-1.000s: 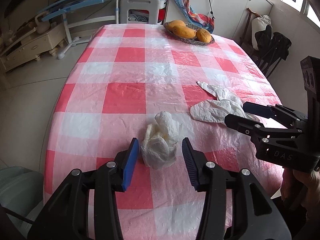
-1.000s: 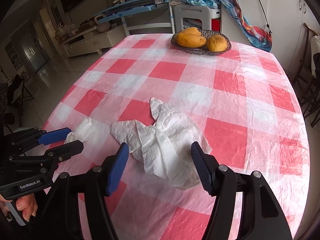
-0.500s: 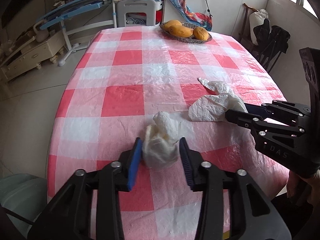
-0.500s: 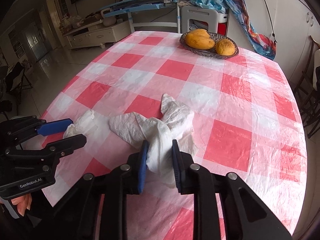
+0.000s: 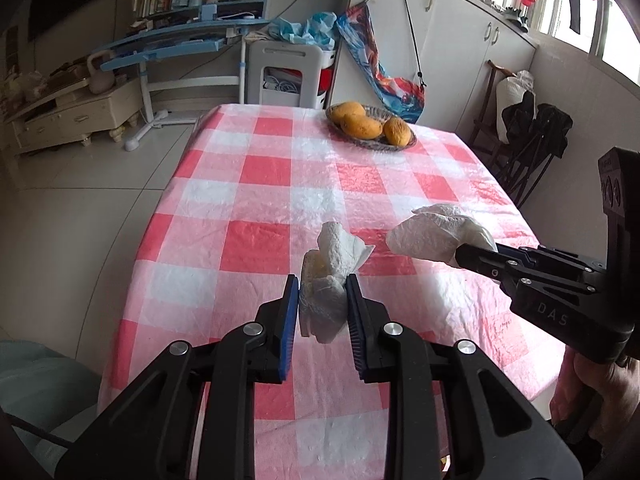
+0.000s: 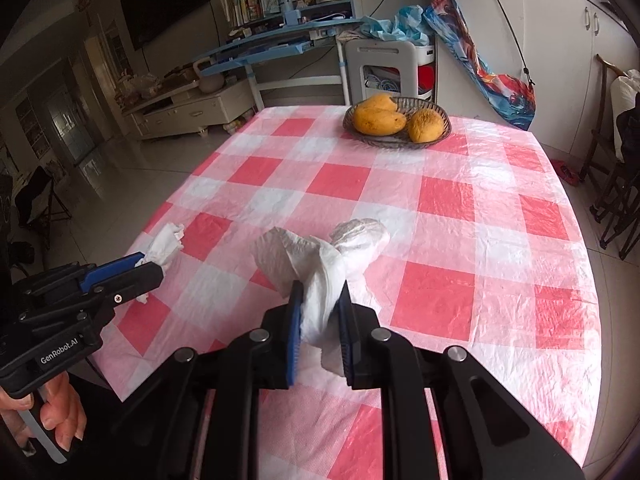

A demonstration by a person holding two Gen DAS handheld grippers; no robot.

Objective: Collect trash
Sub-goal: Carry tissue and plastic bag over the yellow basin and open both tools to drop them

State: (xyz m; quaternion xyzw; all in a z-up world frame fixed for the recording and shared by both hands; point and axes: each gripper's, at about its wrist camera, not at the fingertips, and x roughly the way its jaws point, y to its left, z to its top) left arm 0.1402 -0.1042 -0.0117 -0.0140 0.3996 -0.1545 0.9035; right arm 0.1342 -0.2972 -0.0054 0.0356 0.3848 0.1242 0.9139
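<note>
A: In the left wrist view, the left gripper [image 5: 322, 300] has its jaws closing on a crumpled tissue [image 5: 330, 270], pads pressing it, just above the checked tablecloth [image 5: 256, 184].

B: And the right wrist view?

A: The right gripper [image 6: 320, 308] is closing on the larger tissue [image 6: 320, 256], which droops over the cloth. Pickup looks done; next, a bin must be found, and none is clearly visible.

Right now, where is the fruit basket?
The fruit basket sits at the table's far end, right of centre in both wrist views, well beyond the tissues held in the grippers, in front of the white cabinet.
</note>
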